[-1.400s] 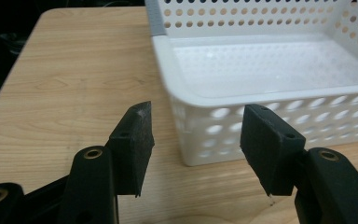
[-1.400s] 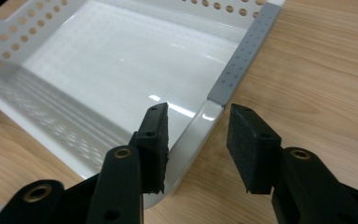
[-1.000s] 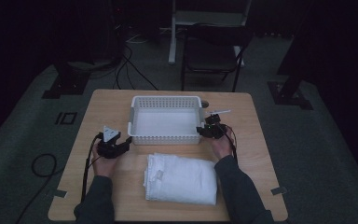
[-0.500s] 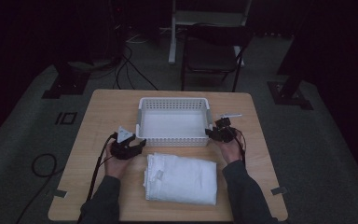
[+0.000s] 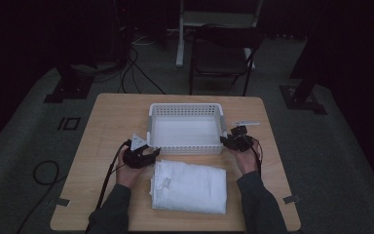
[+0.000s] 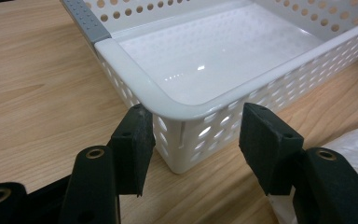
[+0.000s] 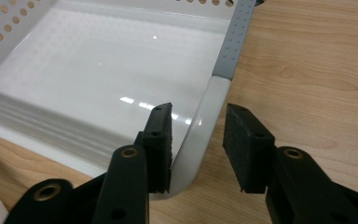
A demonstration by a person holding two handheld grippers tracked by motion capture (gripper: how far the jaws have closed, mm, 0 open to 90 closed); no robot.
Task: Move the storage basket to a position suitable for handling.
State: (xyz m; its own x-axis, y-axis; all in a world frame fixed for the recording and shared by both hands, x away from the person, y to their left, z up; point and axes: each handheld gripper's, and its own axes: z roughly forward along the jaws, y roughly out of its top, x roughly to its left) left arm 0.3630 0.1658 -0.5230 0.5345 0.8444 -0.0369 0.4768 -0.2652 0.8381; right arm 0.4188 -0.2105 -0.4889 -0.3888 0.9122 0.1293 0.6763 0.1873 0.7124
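Observation:
A white perforated basket (image 5: 187, 149) stands empty at the middle of the wooden table (image 5: 107, 122). In front of it lies a folded white cloth (image 5: 190, 187). My left gripper (image 5: 143, 155) sits at the basket's near left corner. In the left gripper view its jaws (image 6: 198, 147) stand apart on either side of that corner (image 6: 168, 100), pads not pressing. My right gripper (image 5: 233, 139) is at the near right corner. There its jaws (image 7: 204, 140) straddle the basket's rim (image 7: 223, 60) and have just been opening, with a gap at the outer pad (image 7: 247, 140).
A dark chair (image 5: 221, 53) stands beyond the table's far edge, and cables (image 5: 44, 170) trail over the floor at the left. The cloth's edge (image 6: 354, 140) lies close to the left gripper's right jaw. Bare wood lies on both sides of the basket.
The basket has shifted to the right and slightly nearer, and both hands with their grippers moved right along with it. The left gripper now sits close to the cloth's far left corner.

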